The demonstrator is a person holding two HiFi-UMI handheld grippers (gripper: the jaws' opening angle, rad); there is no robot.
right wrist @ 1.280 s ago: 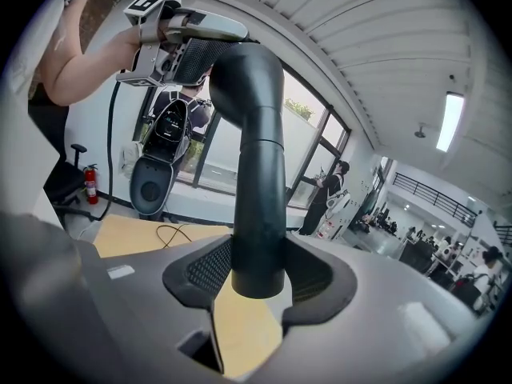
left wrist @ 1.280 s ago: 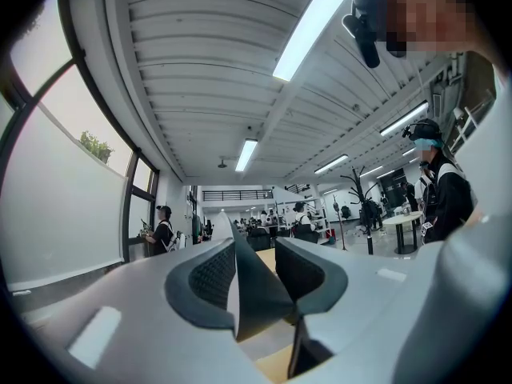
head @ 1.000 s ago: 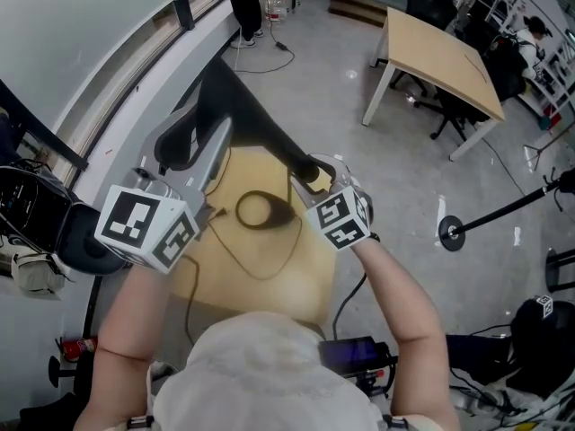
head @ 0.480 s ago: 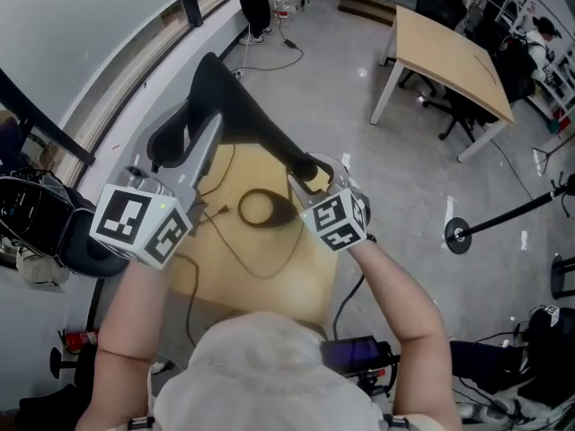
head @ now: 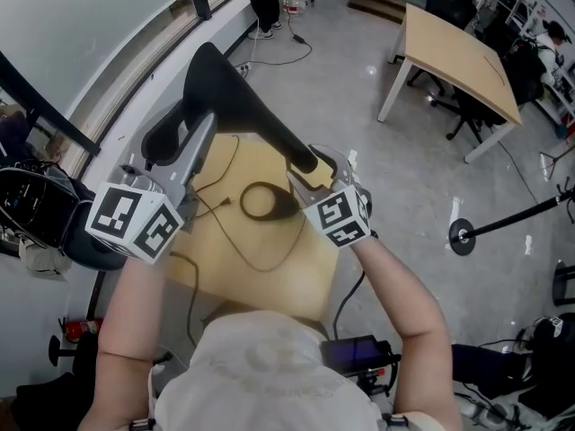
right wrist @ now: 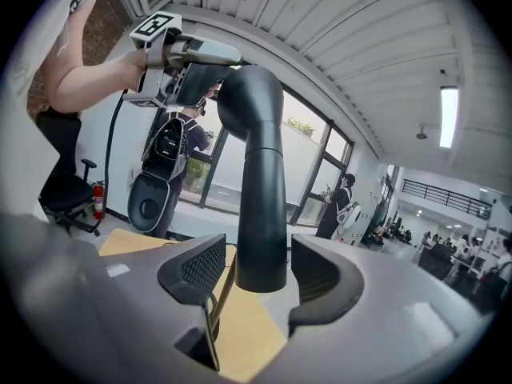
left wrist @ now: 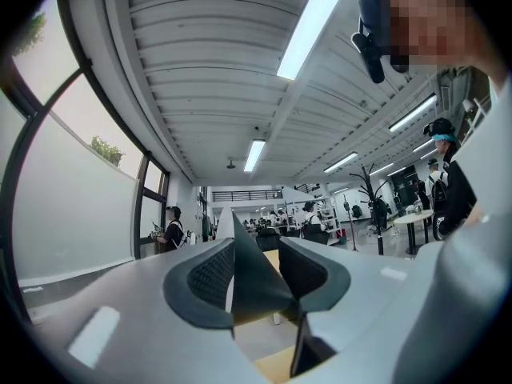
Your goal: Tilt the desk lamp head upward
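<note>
My left gripper (left wrist: 256, 274) is nearer; its fingers are spreading, with the lamp head (head: 244, 100) edge-on between them, long axis running away; right gripper (right wrist: 254, 272) fingers are spreading around the upright stem (right wrist: 262, 206).

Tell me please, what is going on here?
A person holds a gripper in each hand at a black lamp on a small table. The left gripper has the head between its jaws, the right gripper has the arm. Both pairs of jaws are opening, so the lamp seems about to be released.
</note>
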